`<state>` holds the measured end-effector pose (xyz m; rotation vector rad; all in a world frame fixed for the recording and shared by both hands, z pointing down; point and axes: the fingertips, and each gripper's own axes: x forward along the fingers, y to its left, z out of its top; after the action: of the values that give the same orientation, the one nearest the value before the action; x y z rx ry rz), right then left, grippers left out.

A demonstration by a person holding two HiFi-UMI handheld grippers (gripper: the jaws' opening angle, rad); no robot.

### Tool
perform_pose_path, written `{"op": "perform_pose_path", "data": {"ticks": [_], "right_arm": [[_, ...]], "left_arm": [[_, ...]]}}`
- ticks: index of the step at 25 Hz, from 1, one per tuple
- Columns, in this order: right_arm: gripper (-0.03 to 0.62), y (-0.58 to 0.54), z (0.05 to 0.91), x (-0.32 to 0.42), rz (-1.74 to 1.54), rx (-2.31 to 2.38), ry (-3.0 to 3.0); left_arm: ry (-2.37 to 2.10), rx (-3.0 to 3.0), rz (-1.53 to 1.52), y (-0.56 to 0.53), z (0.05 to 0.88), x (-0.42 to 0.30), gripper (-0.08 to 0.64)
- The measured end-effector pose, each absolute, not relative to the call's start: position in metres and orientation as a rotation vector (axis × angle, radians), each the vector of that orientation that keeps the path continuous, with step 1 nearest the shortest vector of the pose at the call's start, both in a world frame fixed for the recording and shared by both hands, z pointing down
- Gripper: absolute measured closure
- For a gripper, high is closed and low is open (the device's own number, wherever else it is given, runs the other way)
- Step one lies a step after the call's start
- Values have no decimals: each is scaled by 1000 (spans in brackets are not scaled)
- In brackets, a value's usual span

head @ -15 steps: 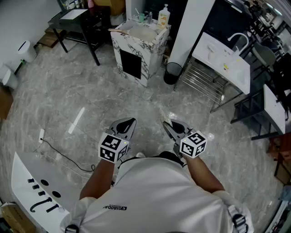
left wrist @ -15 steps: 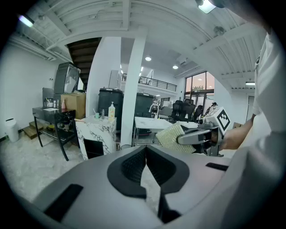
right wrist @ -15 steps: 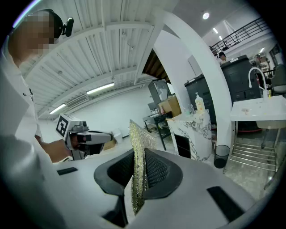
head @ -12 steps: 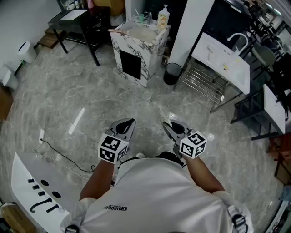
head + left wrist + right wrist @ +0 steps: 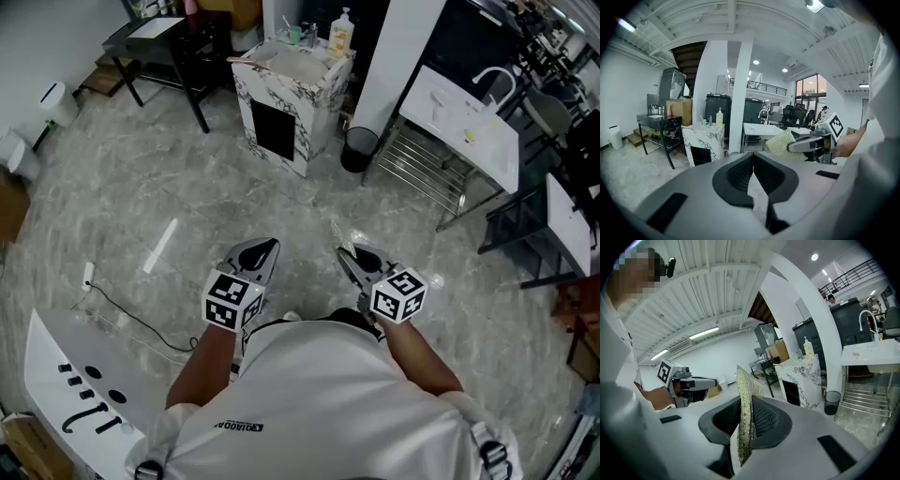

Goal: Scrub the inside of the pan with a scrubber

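My right gripper [image 5: 346, 254] is shut on a yellow-green mesh scrubber [image 5: 744, 414], which stands on edge between its black pads [image 5: 761, 417] and sticks out past the tips. In the left gripper view the same scrubber [image 5: 783, 142] juts from the right gripper [image 5: 804, 145]. My left gripper [image 5: 268, 247] is shut, its pads meeting with nothing between them [image 5: 753, 158]. Both are held side by side at waist height over the grey floor, pointing slightly down. No pan shows in any view.
Ahead stands a marble-patterned cabinet [image 5: 291, 89] with a soap bottle [image 5: 342, 33] on top. A black bin [image 5: 358, 150], a wire rack [image 5: 422, 173] and a white sink counter [image 5: 469, 117] lie to its right. A black table [image 5: 173, 47] is far left; a cable [image 5: 122, 314] crosses the floor.
The room has slid slightly downward in the head view. Both grippers keep their places and their grip.
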<state>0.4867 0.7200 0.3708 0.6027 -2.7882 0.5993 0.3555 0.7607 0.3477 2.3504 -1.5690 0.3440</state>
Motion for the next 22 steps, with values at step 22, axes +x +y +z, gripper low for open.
{"op": "perform_pose_path", "data": {"ticks": [22], "right_arm": [[517, 682, 381, 400, 654, 446, -2812]], "left_arm": [[-1673, 2184, 340, 756, 378, 275, 545]]}}
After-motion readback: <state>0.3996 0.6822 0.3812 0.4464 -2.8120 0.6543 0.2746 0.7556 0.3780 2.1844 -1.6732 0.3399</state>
